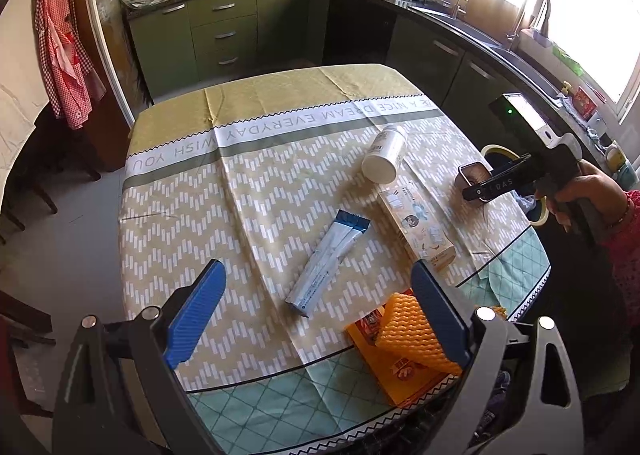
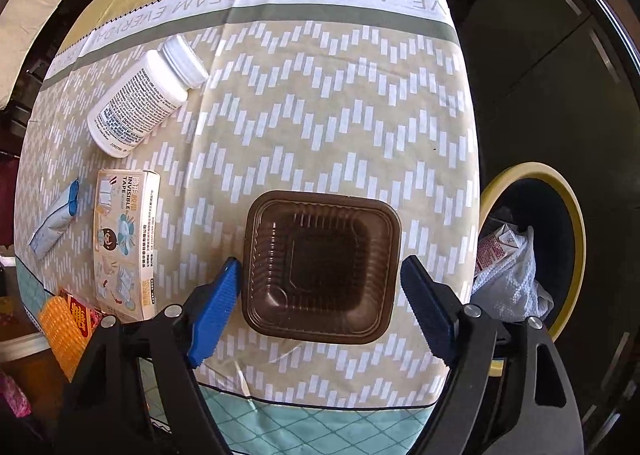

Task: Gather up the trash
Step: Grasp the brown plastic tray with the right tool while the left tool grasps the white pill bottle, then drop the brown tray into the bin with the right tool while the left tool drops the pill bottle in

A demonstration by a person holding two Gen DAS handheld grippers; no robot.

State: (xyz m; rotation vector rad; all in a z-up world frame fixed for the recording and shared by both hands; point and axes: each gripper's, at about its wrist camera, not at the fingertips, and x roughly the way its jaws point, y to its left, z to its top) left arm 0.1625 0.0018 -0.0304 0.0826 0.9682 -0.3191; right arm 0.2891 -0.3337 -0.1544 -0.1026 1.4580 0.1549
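1. Two views cover this moment; the left wrist view comes first. The left gripper is released, jaws spread wide, holding nothing. It hangs above the table.
2. Taking the brown plastic tray as landmark: the right gripper is at the tray, seen side-on. The white bottle lies on its side near the tray, the tape box just beside the bottle, the blue-and-white sachet farther off. The orange foam net and orange packet lie farthest from the tray.
3. Right wrist view: the right gripper is released. Its blue fingers flank the tray; the left one looks to touch the rim, the right one stands apart.
4. The bin stands just beside the table edge nearest the tray and already holds a carton and white cloth.
5. Hazard: the tray looks thin and flexible. Closing hard is likely to buckle its walls, so that it springs out of the jaws.
6. Hazard: a grip on the sloped wall only may slip during transfer, dropping the tray short of the bin.
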